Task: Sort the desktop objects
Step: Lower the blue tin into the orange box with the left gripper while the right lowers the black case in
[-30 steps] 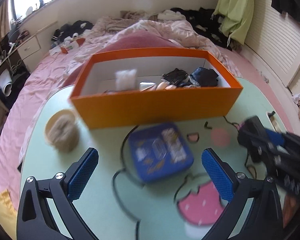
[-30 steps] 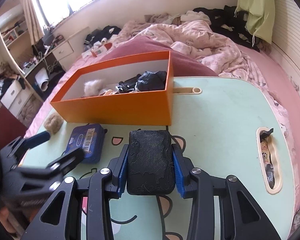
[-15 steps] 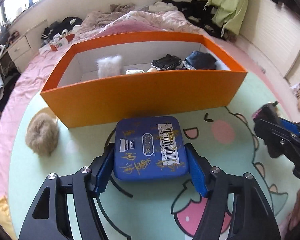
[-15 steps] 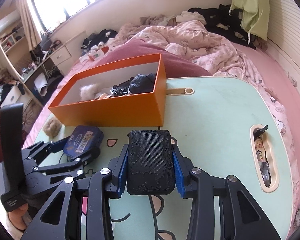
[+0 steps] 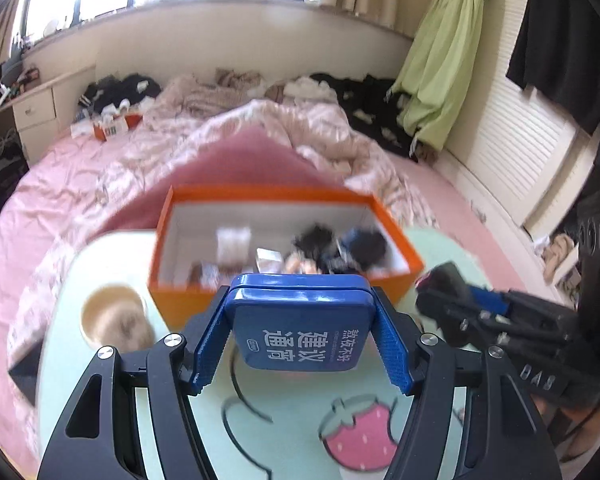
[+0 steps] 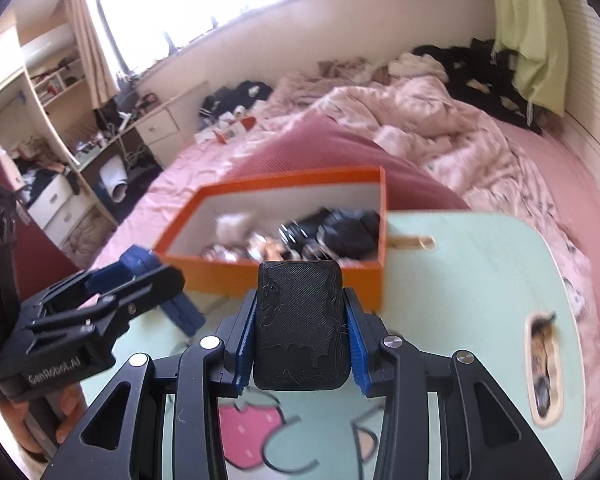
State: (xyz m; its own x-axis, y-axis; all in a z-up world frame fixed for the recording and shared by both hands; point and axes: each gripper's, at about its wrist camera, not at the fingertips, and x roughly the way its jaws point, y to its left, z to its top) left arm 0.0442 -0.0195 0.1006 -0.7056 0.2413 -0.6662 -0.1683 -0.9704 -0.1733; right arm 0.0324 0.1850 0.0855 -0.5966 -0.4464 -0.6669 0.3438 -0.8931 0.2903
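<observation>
1. You are in a bedroom: a bed [image 5: 100, 184] with pink sheets and a rumpled quilt lies behind a pale green counter [image 6: 480, 280] printed with a strawberry cartoon.
2. An orange box [image 5: 400, 276] stands open at the far side of the counter, and a white fluffy item plus a heap of dark things lie inside it, blurred.
3. Your left claw [image 5: 300, 336] grips a blue tin [image 5: 300, 320] by its two sides, the blue pads pressed against it. The tin is held clear of the counter, tilted so its printed face looks toward the camera, just in front of the box's near wall.
4. Your right claw [image 6: 300, 344] is clamped narrow on a black textured block [image 6: 300, 332], pads touching both its sides. The block is also lifted off the counter, in front of the box's near right corner.
5. A tan fuzzy ball [image 5: 130, 326] sits on the counter to the left of the box.
6. An oval cut-out handle [image 6: 544, 368] near the counter's right edge has something dark lodged in it; you cannot tell what.
</observation>
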